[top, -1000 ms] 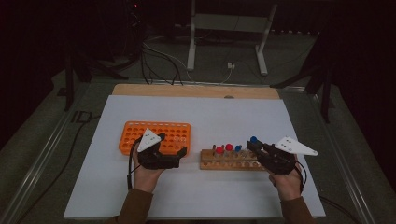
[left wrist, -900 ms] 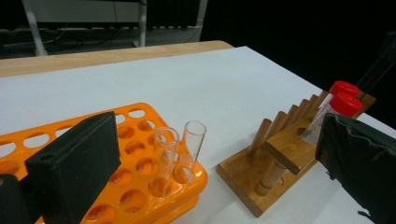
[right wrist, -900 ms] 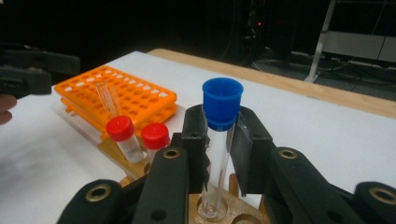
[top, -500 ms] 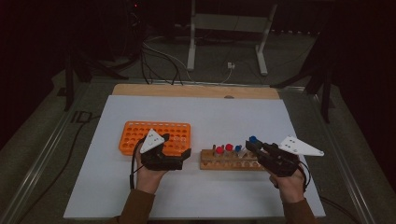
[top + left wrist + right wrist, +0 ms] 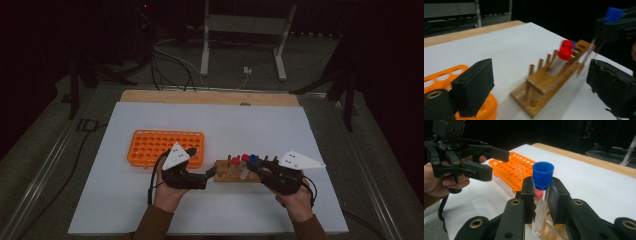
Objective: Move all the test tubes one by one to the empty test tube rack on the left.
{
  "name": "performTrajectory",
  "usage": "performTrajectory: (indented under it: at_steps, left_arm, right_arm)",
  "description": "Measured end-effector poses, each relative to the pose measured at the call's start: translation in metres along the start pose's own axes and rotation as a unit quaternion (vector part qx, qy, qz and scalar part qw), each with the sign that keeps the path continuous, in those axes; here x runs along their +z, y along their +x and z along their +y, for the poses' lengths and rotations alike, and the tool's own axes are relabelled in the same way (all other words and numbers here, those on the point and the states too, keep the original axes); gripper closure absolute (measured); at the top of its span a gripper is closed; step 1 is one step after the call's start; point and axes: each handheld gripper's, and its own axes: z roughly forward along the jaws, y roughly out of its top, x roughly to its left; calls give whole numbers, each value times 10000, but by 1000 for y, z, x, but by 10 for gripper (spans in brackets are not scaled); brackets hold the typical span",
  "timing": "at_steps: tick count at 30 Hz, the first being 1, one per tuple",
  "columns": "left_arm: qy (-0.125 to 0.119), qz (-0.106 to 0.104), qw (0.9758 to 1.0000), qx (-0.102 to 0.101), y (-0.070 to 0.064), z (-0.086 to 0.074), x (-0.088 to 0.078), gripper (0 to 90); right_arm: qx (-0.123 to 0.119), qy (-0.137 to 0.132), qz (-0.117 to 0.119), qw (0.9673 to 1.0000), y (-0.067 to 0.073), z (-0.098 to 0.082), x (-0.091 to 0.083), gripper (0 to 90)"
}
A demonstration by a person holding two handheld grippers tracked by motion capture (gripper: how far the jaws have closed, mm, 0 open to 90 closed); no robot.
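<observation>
My right gripper (image 5: pixel 541 200) is shut on a clear test tube with a blue cap (image 5: pixel 543 173), held upright just above the wooden rack (image 5: pixel 231 174). In the high view this tube (image 5: pixel 252 159) hangs over the rack's middle, with the right gripper (image 5: pixel 254 167) coming in from the right. Two red-capped tubes (image 5: pixel 564 51) stand in the rack (image 5: pixel 541 85). My left gripper (image 5: pixel 210 174) is open at the rack's left end. Its jaws have just been closing a little, and nothing is pressed between them (image 5: pixel 544 87).
An orange tube rack (image 5: pixel 165 147) with several unfilled holes lies left of the wooden one, right behind the left hand. Everything rests on a white sheet (image 5: pixel 280 130) over a wooden table. Cables and a metal stand lie on the dark floor beyond.
The left hand has slid right to the wooden rack's end. The right hand has shifted left with the blue-capped tube in its grip.
</observation>
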Motion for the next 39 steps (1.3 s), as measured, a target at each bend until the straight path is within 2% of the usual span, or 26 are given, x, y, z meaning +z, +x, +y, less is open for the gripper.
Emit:
performTrajectory:
  at_steps: [3, 6, 11, 15, 18, 26, 28, 34, 39]
  left_arm:
    - [15, -119, 9999, 92, -7, 0, 4, 140]
    - [106, -329, 9991, 260, -18, -1, 10, 163]
    - [207, -461, 9977, 444, -29, -4, 17, 181]
    - [291, -451, 9966, 623, -36, -5, 21, 282]
    - [334, -521, 9956, 704, -40, -6, 23, 364]
    - [509, -686, 9933, 781, -44, -9, 28, 606]
    - [553, -657, 9928, 836, -45, -10, 29, 650]
    - [599, -717, 9921, 843, -44, -11, 29, 760]
    - [599, -707, 9922, 834, -44, -11, 29, 774]
  right_arm:
    - [-33, 61, 57, 10000, 5, -2, 5, 760]
    - [-59, 104, 108, 9999, 8, -3, 9, 760]
    - [-42, 166, 178, 9997, 12, -4, 13, 760]
    - [-53, 208, 263, 9994, 16, -6, 17, 760]
    - [-70, 249, 320, 9992, 20, -7, 21, 760]
    - [-110, 309, 419, 9986, 25, -8, 26, 760]
    - [-122, 315, 429, 9985, 26, -9, 27, 760]
    - [-155, 324, 471, 9982, 28, -9, 28, 760]
    - [-156, 323, 472, 9982, 28, -9, 28, 756]
